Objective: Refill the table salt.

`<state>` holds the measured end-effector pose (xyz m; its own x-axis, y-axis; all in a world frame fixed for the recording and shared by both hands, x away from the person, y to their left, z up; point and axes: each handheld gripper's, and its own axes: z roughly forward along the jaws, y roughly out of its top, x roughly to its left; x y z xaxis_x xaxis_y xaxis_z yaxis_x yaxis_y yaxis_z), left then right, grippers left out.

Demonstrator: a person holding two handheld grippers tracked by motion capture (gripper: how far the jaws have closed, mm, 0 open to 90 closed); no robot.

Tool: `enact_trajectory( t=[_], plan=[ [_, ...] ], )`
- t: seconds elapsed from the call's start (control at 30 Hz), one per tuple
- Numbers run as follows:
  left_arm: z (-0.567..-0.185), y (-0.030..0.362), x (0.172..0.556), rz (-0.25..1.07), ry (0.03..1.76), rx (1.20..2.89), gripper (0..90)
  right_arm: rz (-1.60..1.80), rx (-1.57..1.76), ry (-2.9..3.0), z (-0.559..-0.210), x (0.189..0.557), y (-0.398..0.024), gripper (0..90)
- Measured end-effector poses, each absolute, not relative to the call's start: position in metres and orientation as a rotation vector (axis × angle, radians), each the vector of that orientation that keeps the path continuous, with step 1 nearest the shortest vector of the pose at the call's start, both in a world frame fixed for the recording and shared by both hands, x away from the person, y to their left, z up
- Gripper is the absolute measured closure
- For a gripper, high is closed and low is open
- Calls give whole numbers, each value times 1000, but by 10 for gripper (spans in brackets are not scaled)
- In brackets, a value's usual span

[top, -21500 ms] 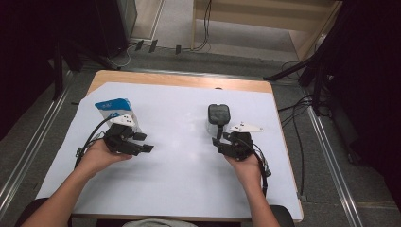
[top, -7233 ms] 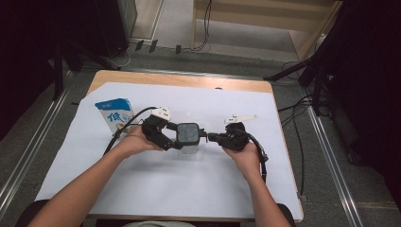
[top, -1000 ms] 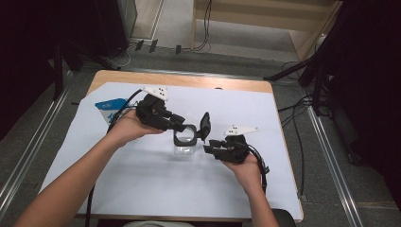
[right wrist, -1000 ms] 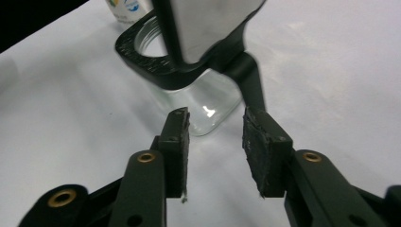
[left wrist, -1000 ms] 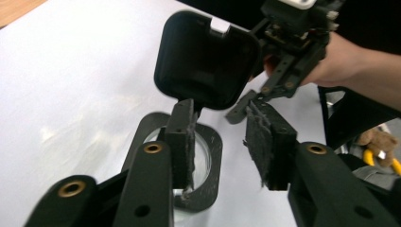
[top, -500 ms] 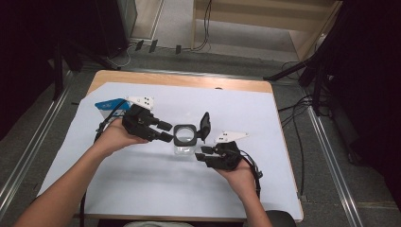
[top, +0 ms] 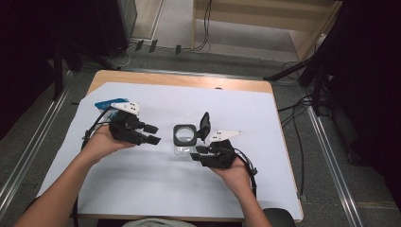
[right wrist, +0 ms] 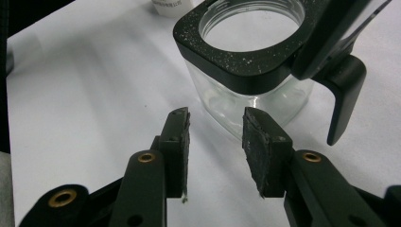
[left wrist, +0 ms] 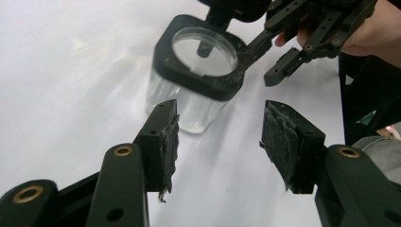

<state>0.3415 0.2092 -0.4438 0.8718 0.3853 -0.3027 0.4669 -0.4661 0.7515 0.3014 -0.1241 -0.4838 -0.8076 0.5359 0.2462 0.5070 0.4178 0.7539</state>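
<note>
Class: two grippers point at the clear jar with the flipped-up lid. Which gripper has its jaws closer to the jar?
The right gripper: its jaw tips sit right beside the jar, while the left gripper has bare white table cover between it and the jar.

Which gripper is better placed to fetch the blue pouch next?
Left. The left gripper is open and empty, beside the blue pouch at the table's far left. The right gripper sits by the open jar, farther away.
</note>
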Motion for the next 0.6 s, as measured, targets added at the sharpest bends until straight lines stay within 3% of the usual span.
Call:
enact_trajectory(
  t=[0.6],
  plan=[
    [-435, 262, 341, -13, 721, 2084, 507, 1377, 966, 2611, -483, 305, -121, 631]
  ],
)
